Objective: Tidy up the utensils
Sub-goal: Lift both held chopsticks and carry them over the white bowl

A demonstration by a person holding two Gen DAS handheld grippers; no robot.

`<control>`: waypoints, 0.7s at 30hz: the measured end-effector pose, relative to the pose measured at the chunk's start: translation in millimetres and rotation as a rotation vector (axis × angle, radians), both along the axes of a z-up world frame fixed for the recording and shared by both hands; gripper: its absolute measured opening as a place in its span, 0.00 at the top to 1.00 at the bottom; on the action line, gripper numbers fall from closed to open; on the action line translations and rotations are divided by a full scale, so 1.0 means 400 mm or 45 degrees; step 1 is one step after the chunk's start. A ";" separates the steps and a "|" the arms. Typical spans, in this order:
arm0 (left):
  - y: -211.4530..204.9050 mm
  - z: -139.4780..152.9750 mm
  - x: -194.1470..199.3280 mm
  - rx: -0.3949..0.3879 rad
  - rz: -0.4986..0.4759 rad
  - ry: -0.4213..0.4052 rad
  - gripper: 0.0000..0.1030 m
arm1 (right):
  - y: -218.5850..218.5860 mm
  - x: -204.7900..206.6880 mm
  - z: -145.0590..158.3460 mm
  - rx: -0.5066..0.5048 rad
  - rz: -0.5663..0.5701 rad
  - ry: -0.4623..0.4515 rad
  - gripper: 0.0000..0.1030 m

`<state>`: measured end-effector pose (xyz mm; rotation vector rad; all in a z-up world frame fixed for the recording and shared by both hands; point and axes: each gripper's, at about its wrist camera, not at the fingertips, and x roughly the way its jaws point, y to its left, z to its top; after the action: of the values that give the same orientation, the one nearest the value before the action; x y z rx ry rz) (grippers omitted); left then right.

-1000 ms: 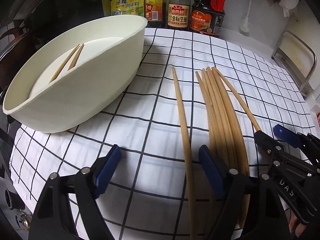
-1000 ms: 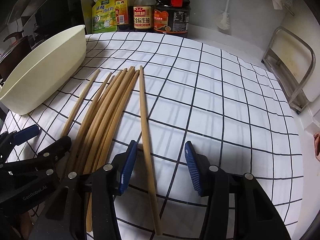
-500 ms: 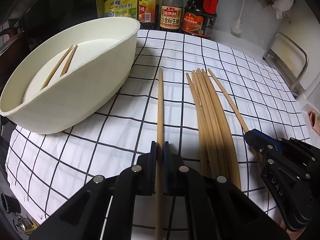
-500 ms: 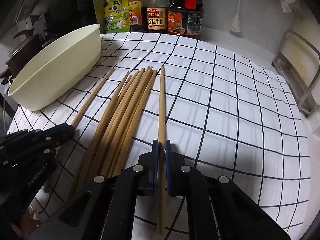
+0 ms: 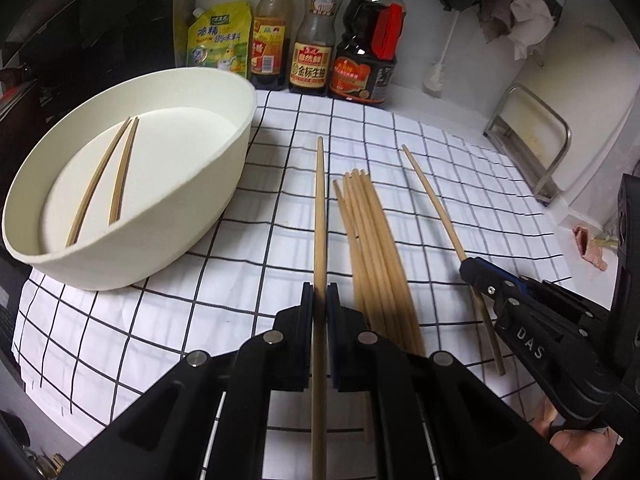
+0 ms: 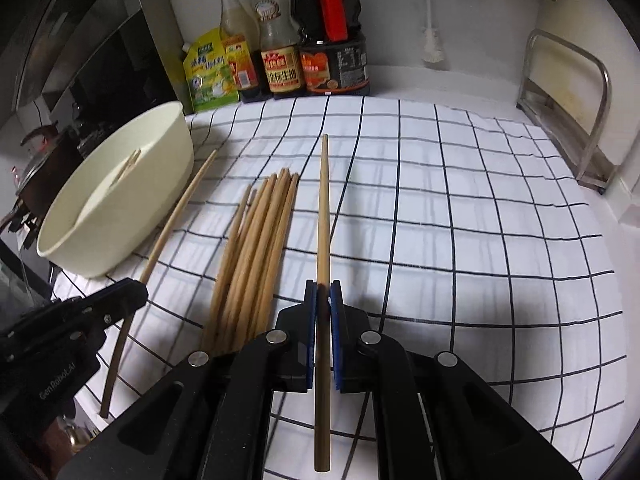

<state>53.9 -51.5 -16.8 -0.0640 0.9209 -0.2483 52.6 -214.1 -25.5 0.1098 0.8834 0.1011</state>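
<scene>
**Both jaws now pinch a chopstick each, and both sticks are off the cloth**

A second ago we had both sets of jaws spread wide over the checked cloth; now they are pressed together, each on a single chopstick. In the left wrist view our left gripper point(image 5: 320, 304) clamps the left chopstick point(image 5: 319, 208) partway along its length, with the tip pointing toward the sauce bottles point(image 5: 308, 40) at the back wall. In the right wrist view our right gripper point(image 6: 323, 300) does the same with the right chopstick point(image 6: 323, 216). Since the grip closed, both sticks have risen from the bench and tilted, so their far ends now float above the cloth rather than lying on it.

Between our two held sticks, the bundle of chopsticks point(image 5: 372, 248) lies on the checked cloth point(image 5: 200, 272), untouched. The cream tub point(image 5: 168, 216) sits to the left of it, with two chopsticks point(image 5: 108, 176) already lying side by side on its floor.

We judge this to mean the pickup is done and a second pair is ready to carry. The next move calls for swinging both sticks leftward over the tub's rim and letting them go beside the first two. The right stick has farther to travel and must pass over the bundle without knocking it.
</scene>
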 end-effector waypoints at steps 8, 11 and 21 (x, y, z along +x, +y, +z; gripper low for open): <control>0.085 0.079 0.019 -0.039 0.024 -0.069 0.93 | 0.084 0.038 0.099 0.012 0.041 -0.089 0.94; 0.150 0.127 0.037 -0.048 0.067 -0.115 0.93 | 0.142 0.072 0.133 0.034 0.085 -0.119 0.94; 0.366 0.189 0.116 -0.011 0.232 -0.205 0.93 | 0.376 0.188 0.167 0.085 0.268 -0.136 0.94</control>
<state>100.2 95.0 58.7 -0.1331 0.7486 -0.0865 127.9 -63.6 41.2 0.0728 0.7832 0.3299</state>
